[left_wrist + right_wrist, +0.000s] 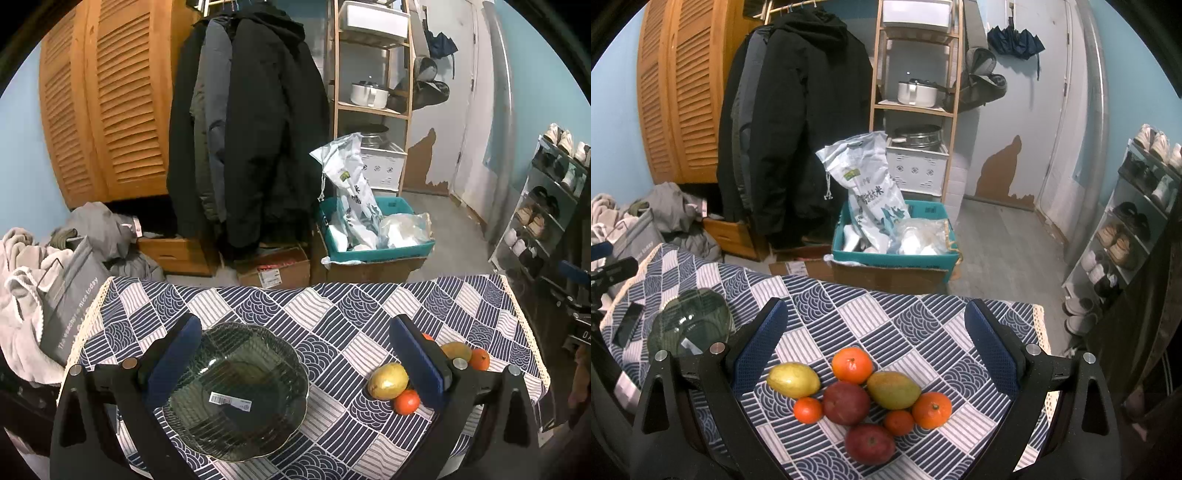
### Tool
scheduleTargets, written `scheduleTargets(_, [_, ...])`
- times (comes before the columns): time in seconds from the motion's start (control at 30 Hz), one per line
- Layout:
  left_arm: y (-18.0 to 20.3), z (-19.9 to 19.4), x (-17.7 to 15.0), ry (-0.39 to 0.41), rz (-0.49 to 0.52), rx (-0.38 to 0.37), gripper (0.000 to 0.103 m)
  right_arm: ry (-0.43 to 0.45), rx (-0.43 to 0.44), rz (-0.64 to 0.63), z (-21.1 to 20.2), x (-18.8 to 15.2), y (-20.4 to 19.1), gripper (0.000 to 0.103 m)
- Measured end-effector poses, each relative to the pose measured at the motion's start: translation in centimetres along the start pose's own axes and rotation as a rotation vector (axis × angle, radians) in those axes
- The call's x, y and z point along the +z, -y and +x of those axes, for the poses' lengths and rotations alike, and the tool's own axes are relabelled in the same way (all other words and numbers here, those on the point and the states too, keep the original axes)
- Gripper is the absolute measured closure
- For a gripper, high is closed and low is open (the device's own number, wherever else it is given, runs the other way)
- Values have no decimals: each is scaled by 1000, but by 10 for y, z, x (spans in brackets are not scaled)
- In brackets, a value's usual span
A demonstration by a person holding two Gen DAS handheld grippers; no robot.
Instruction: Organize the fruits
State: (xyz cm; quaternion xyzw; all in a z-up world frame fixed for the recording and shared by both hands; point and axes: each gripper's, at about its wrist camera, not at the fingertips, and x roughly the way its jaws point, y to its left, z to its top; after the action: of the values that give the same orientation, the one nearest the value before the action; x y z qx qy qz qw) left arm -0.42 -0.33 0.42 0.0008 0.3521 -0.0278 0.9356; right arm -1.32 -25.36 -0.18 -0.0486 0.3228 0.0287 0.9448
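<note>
A table covered by a navy-and-white patterned tablecloth (886,317) with a cream lace edge fills the lower part of both wrist views. The landmark here is a dark green ribbed glass plate (236,391), scalloped at the rim, with a white barcode sticker (229,400) on it and no fruit on it.

The left gripper (295,360) hangs over the table with its blue-padded fingers spread wide, holding nothing. One finger overlaps the plate's left rim in the view; whether it touches the plate cannot be told.

To the right of the plate, well apart from it, the fruits lie in one tight cluster on the cloth. The right gripper (875,347) hovers above this cluster, its fingers also spread wide and empty, with the fruits seen between them.

Nearest the plate is a yellow mango (793,379), with a small orange (808,410) just beside it. Farther from the plate sit a large orange (852,364), a dark red apple (846,402), a green-yellow mango (893,389), a medium orange (931,410) and a tiny orange (899,422). A second red apple (870,444) lies at the near edge of the cluster.

Beyond the table's far edge, past the plate, a teal crate (894,258) holds a rice bag (864,184), and dark coats (798,122) hang beside louvered wooden doors (683,92).
</note>
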Motion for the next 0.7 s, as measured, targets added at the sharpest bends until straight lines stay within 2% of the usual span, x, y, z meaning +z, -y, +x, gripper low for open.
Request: scheduleTargets(0.7, [4, 1, -2, -7, 11, -11, 0, 0, 3, 1, 0, 0, 0, 8])
